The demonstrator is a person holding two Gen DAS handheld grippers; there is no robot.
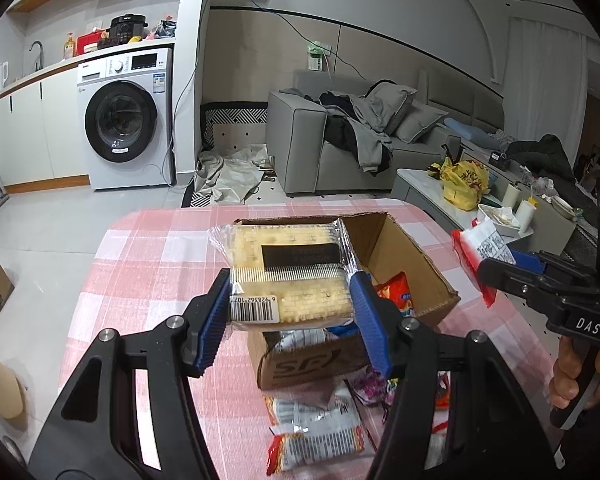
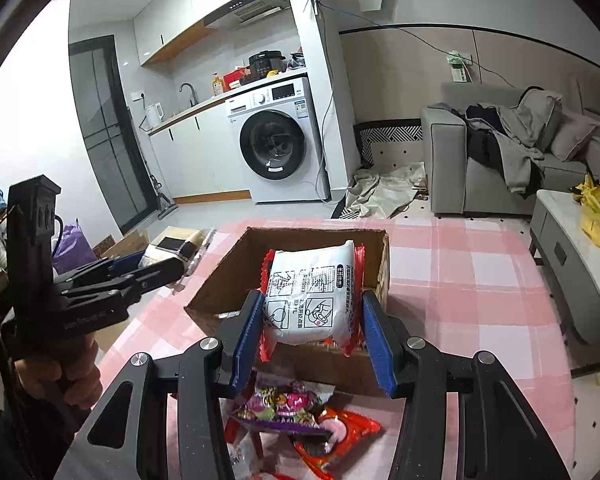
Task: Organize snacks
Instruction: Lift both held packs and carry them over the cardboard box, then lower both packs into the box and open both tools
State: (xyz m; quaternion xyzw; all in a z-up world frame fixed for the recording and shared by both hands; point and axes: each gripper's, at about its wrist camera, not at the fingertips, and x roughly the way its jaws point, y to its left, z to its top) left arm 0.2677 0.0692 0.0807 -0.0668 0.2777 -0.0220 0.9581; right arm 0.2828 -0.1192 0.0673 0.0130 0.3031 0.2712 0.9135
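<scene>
The cracker pack (image 1: 290, 276) hides much of the box (image 1: 400, 248) interior in the left wrist view, so most of what lies inside cannot be told. In the right wrist view the noodle pack (image 2: 312, 300) covers the box floor the same way. Loose snack packets (image 2: 300, 412) lie partly behind the gripper frames, their labels too blurred to read. The hand (image 1: 576, 376) at the right border is cut off by the edge. Print on the noodle pack is too small to read.
</scene>
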